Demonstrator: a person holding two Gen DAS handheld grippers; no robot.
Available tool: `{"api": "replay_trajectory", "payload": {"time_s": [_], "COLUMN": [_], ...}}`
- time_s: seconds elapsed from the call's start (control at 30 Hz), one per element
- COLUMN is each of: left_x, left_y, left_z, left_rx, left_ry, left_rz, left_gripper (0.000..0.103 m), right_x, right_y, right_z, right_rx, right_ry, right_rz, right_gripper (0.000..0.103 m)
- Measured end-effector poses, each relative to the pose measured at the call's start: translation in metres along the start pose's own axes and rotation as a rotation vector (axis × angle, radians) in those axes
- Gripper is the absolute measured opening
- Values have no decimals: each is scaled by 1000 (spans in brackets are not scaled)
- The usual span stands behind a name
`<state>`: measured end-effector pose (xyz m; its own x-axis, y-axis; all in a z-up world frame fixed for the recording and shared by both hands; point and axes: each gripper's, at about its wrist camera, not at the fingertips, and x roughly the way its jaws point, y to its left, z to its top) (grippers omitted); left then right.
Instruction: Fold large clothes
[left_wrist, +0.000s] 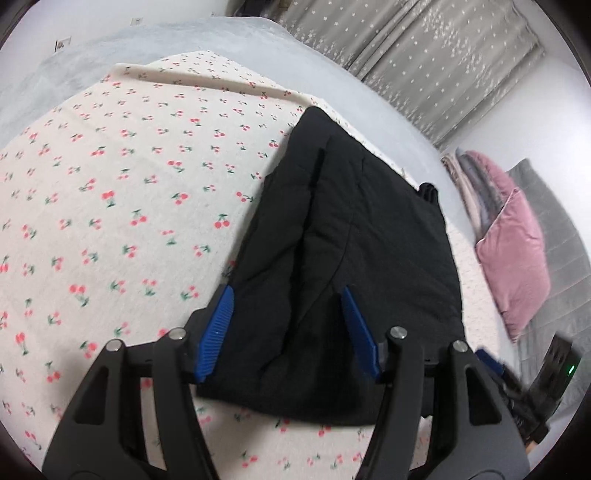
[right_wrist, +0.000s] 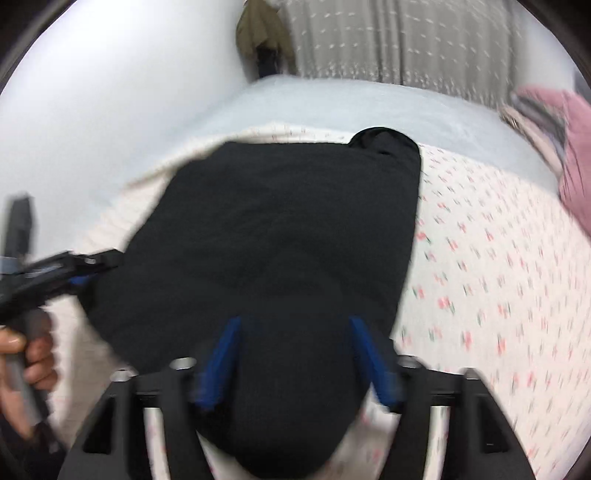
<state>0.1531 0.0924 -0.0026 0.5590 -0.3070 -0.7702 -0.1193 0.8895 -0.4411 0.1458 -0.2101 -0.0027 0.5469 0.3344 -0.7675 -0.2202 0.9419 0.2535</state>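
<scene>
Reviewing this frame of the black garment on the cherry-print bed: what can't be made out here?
- Right wrist view: motion blur smears the black garment, so its folds and seams are unreadable.
- Both views: the garment's near edge sits behind the tongs' frames, left tongs, right tongs.
- Garment type: a padded black piece; sleeves or legs not distinguishable.
- Left wrist view: the dark device at the right edge is cut off.
- Right wrist view: the hanging item by the curtain is blurred.

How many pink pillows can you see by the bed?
1: a pink pillow leaning at the bed's right side, beside stacked blankets. Others may be hidden beyond the frame.
</scene>
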Motion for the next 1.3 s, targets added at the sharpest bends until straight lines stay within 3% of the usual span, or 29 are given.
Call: {"api": "replay_trajectory", "payload": {"time_s": [0.13, 0.23, 0.4, 0.6, 1.03, 1.17, 1.3], "left_x": [-7, -9, -1, 15, 27, 6, 25], "left_y": [18, 36, 53, 57, 64, 75, 62], "left_z": [-5, -5, -10, -10, -9, -1, -8], "left_rx": [-28, -97, -186, -247, -332, -373, -335], "left_ry": [33, 59, 119, 147, 171, 80, 172], "left_rz": [-16, -52, -154, -186, -235, -292, -276], "left_gripper": [70, 71, 71, 75, 73, 73, 73], "right_x": [-22, -15, -28, -2, 33, 35, 37], "right_y": [-39, -78, -89, -89, -97, -90, -82], "right_z": [-39, -47, -54, -47, -53, -50, -47], "right_rx": [95, 286, 428, 461, 663, 652, 635], "right_ry": [-8, 45, 26, 55, 46, 35, 38], "right_rz": [67, 121, 223, 246, 416, 432, 425], "right_gripper": [82, 82, 82, 82, 82, 82, 82]}}
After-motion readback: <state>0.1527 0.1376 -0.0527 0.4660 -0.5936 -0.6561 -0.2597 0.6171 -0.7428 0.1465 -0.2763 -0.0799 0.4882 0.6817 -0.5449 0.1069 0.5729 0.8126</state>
